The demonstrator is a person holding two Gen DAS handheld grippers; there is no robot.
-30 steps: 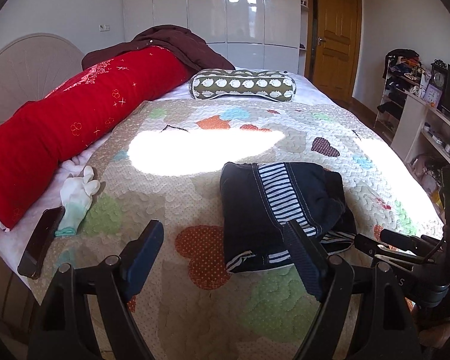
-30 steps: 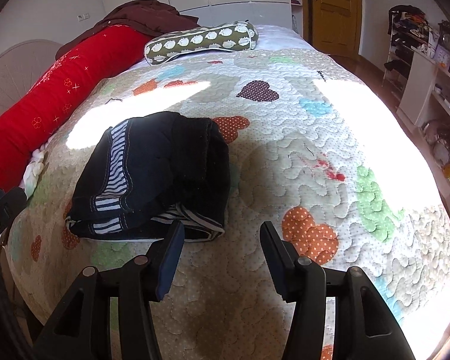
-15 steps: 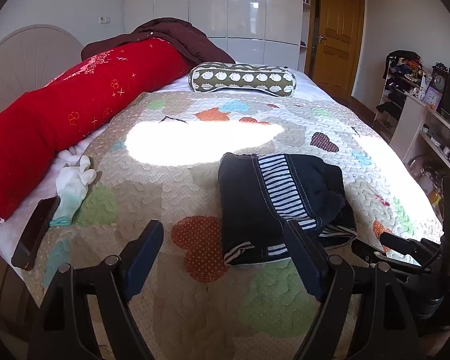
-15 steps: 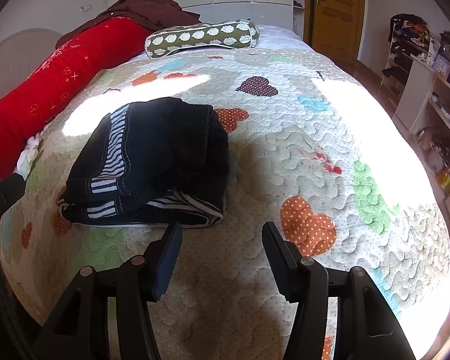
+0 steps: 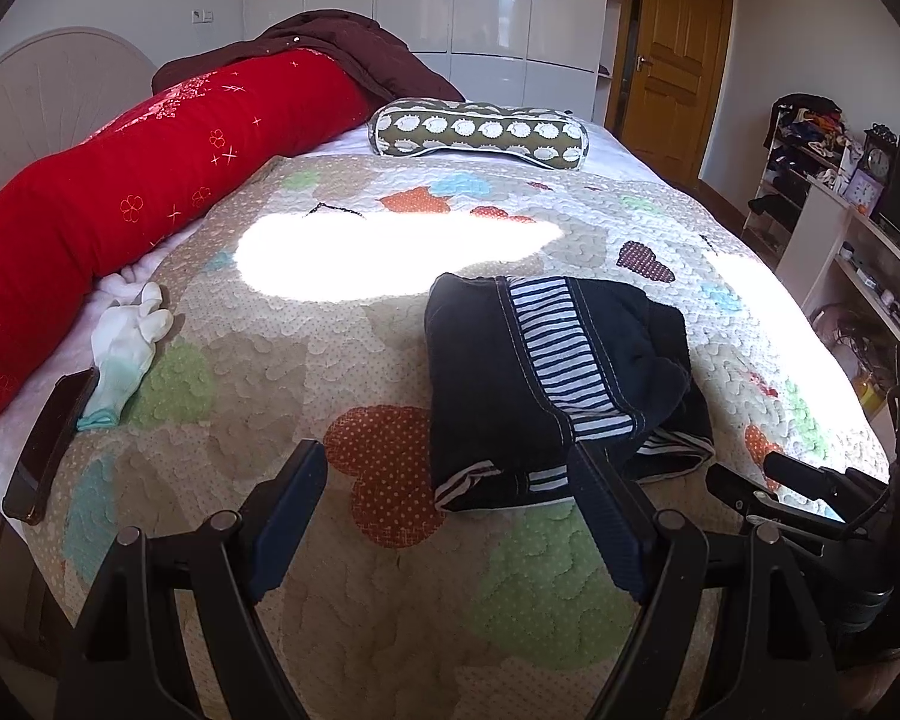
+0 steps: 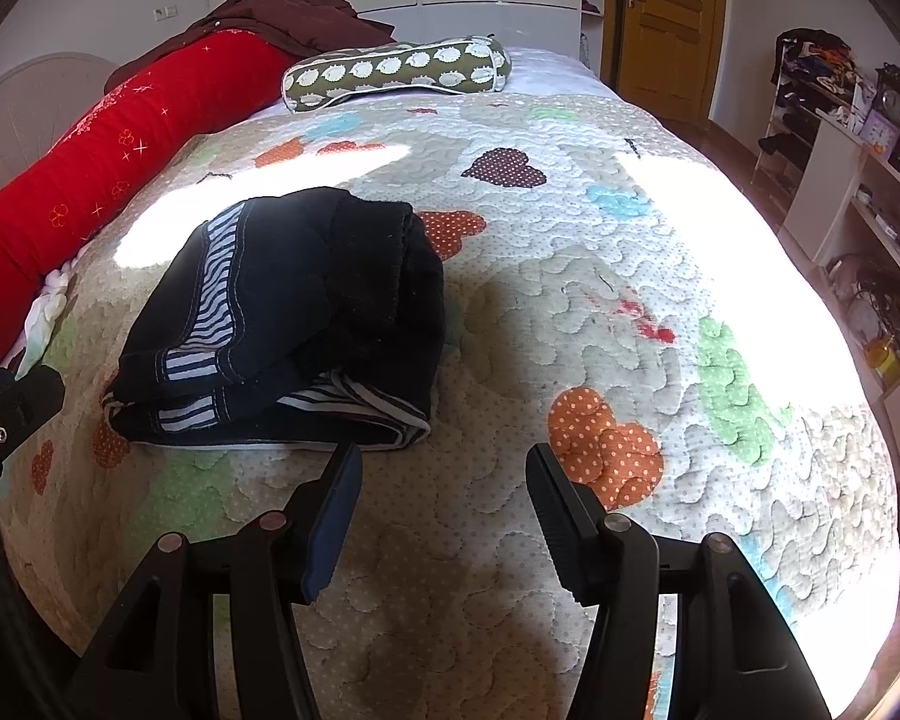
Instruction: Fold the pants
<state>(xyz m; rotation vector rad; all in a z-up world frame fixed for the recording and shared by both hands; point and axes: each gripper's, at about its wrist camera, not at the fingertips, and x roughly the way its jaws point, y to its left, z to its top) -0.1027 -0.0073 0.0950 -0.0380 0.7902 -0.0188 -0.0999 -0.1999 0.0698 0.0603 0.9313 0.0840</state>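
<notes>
The dark navy pants (image 5: 546,384) with a striped band lie folded in a compact bundle on the patterned quilt (image 5: 306,372). They also show in the right wrist view (image 6: 294,324), left of centre. My left gripper (image 5: 447,480) is open and empty, above the quilt in front of the bundle. My right gripper (image 6: 441,474) is open and empty, in front of the bundle's right corner. Neither touches the pants. The right gripper's tips also show in the left wrist view (image 5: 774,480).
A long red bolster (image 5: 120,198) lies along the bed's left side, with a maroon blanket (image 5: 330,42) behind it. A green patterned pillow (image 5: 480,132) lies at the far end. A white glove (image 5: 126,348) and a dark phone (image 5: 48,438) lie at the left edge. Shelves (image 5: 840,228) stand to the right.
Both grippers have drawn back and up from the folded pants, staying open. The bundle has not moved.
</notes>
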